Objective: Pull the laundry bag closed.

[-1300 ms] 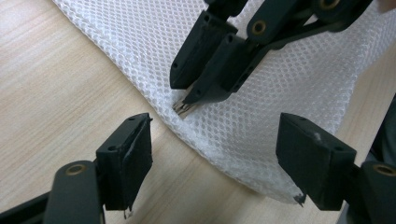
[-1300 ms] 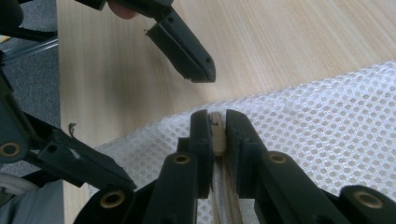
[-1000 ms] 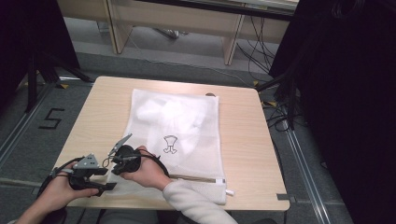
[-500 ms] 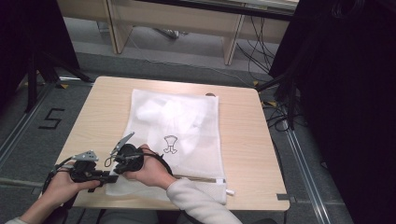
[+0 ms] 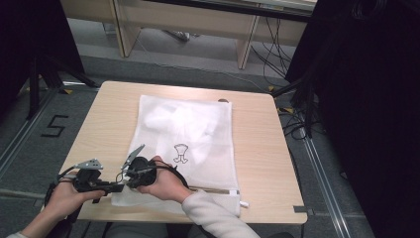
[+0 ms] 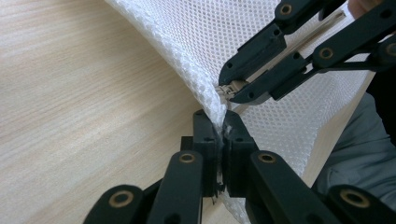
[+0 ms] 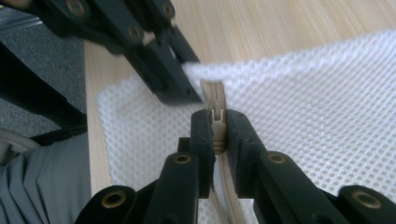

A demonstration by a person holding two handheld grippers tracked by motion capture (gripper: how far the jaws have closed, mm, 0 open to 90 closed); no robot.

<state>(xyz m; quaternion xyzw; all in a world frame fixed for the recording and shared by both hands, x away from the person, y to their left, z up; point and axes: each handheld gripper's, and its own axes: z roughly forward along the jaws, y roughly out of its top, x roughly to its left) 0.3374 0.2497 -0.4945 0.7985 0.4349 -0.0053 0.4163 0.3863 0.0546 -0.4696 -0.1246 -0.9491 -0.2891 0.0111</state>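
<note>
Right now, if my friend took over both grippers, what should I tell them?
Left hand-held gripper: shut on the corner edge of the white mesh bag, holding it taut.
Right hand-held gripper: shut on the zipper pull, right next to the left one.
The bag lies flat on the wooden table, its zipper edge along the near side, something white inside.
Done: both grips are set at the bag's near left corner.
Left: probably sliding the zipper along; I cannot tell whether that opens or closes it. Keep the left grip firm.
</note>
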